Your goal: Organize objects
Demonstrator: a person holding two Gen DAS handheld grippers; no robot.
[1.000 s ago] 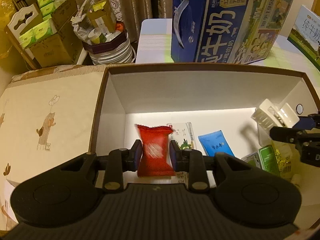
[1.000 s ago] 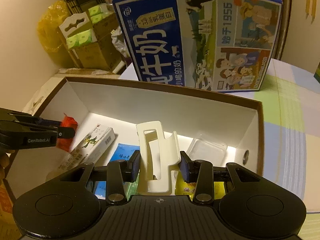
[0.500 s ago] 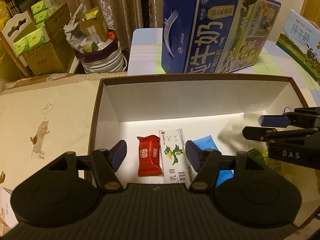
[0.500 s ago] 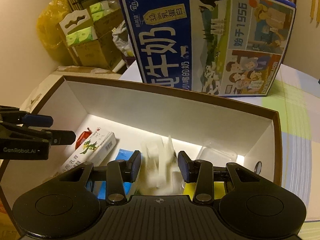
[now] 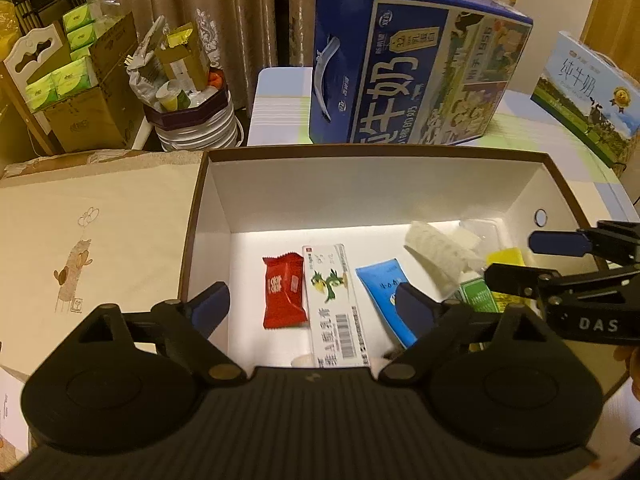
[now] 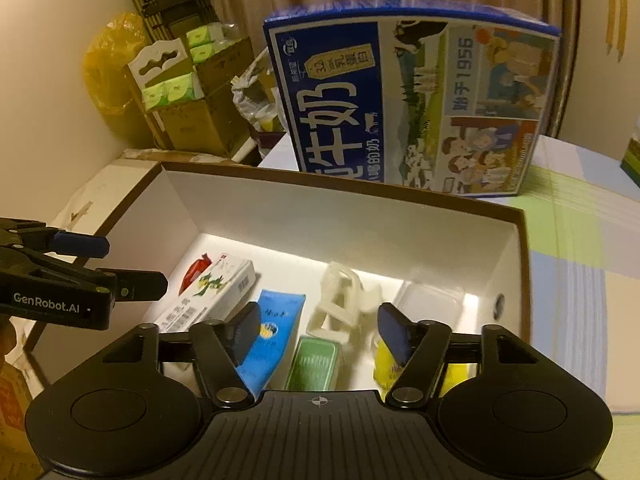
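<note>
Right wrist: hair clip [image 6: 344, 300] ahead of tool [image 6: 318, 326].

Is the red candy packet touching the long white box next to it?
Touching. In the left wrist view the red packet lies flat with its right edge against the white box; no floor shows between them.

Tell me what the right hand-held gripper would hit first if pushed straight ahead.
Probably the white hair clip, which lies just past the open right hand-held gripper in the box; depth is uncertain.
</note>
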